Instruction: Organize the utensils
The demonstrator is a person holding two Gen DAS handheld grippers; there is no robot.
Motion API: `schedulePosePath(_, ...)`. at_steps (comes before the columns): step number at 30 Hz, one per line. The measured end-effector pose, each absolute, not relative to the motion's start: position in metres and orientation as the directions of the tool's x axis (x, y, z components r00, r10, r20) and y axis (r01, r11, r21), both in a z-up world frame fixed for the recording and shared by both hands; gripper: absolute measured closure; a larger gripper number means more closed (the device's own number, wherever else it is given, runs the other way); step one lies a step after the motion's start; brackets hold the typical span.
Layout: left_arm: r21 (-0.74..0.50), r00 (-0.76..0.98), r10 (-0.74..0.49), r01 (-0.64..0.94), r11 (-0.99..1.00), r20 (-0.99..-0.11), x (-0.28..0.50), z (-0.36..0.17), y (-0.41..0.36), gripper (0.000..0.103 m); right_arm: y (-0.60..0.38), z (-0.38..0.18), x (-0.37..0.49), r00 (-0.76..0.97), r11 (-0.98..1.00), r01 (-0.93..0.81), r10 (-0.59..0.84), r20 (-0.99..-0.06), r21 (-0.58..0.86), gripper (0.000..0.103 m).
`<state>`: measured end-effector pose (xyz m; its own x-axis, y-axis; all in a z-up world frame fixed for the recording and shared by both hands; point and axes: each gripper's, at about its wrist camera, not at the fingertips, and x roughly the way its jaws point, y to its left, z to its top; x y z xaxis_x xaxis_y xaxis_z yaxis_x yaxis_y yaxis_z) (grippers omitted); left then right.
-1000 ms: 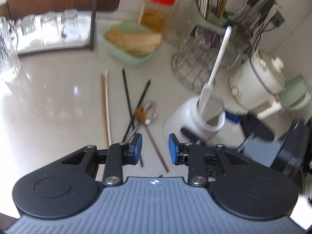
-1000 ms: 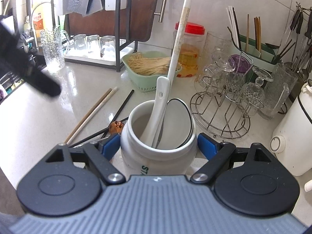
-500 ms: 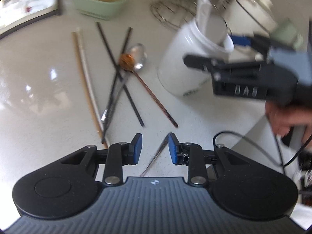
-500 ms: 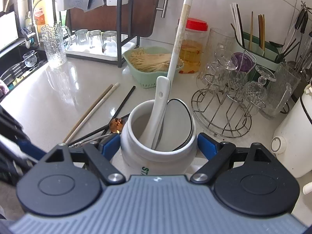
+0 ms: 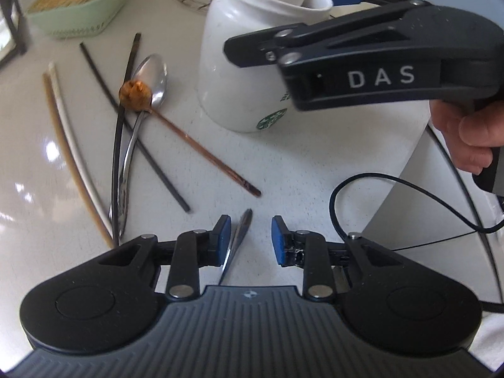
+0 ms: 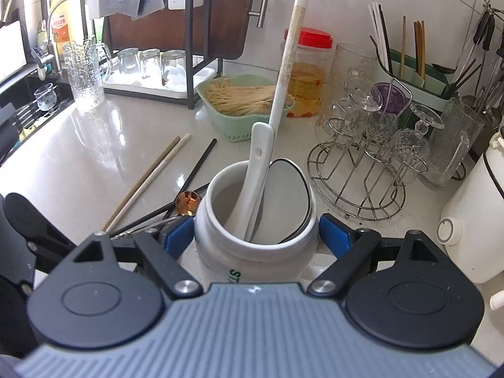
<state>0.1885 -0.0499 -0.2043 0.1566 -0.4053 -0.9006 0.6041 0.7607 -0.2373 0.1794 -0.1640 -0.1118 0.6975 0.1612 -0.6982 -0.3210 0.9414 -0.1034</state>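
Note:
My left gripper [image 5: 250,236] points down at the counter, open. The tip of a thin metal utensil handle [image 5: 238,241] lies between its jaws, close to the left pad. Beyond it lie a steel spoon [image 5: 154,75], a copper long-handled spoon [image 5: 201,148], crossed black chopsticks [image 5: 138,145] and a beige and white pair [image 5: 67,145]. My right gripper [image 6: 256,236] is shut on the white jar [image 6: 255,252], one pad on each side. A finger [image 5: 252,44] of it also shows against the jar [image 5: 239,72]. The jar holds a white ceramic spoon [image 6: 256,170] and a long white stick [image 6: 288,63].
A green basket of noodles [image 6: 245,100], a red-lidded jar [image 6: 307,75] and a wire rack of glasses [image 6: 362,170] stand behind the jar. A white cooker [image 6: 472,220] is at the right. A hand [image 5: 469,135] and black cable [image 5: 378,182] sit near the counter edge.
My left gripper has come down close to the counter and rolled, and the metal handle now lies between its jaws. The right gripper and the jar have not moved.

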Motion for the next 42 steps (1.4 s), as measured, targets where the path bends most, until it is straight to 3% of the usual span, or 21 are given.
schedulePosePath(7, -0.172, 0.156, -0.348, 0.645, 0.745, -0.925, 0.188, -0.202, -0.059, 0.097, -0.163, -0.112, 0.180, 0.700, 0.944, -0.312, 0.155, -0.697, -0.103, 0.014)
schedulePosePath(13, -0.169, 0.156, -0.337, 0.629, 0.759, -0.929, 0.190, -0.198, -0.059, 0.103, -0.164, -0.112, 0.180, 0.700, 0.945, -0.311, 0.153, -0.698, -0.105, 0.014)
schedulePosePath(26, -0.196, 0.216, -0.347, 0.513, 0.836, -0.913, 0.190, -0.173, -0.025, 0.103, -0.163, -0.112, 0.181, 0.699, 0.945, -0.308, 0.150, -0.700, -0.105, 0.014)
schedulePosePath(33, -0.332, 0.213, -0.385, 0.245, 0.911, -0.898, 0.186, -0.168, 0.047, 0.102, -0.166, -0.112, 0.183, 0.691, 0.944, -0.318, 0.167, -0.703, -0.088, 0.014)
schedulePosePath(35, -0.383, 0.196, -0.406, 0.143, 0.912, -0.893, 0.181, -0.173, 0.067, 0.099, -0.166, -0.112, 0.183, 0.688, 0.943, -0.321, 0.170, -0.705, -0.085, 0.014)
schedulePosePath(42, -0.536, 0.176, -0.512, -0.136, 0.833, -0.841, 0.158, -0.199, 0.111, 0.072, -0.169, -0.111, 0.185, 0.676, 0.936, -0.342, 0.187, -0.712, -0.079, 0.014)
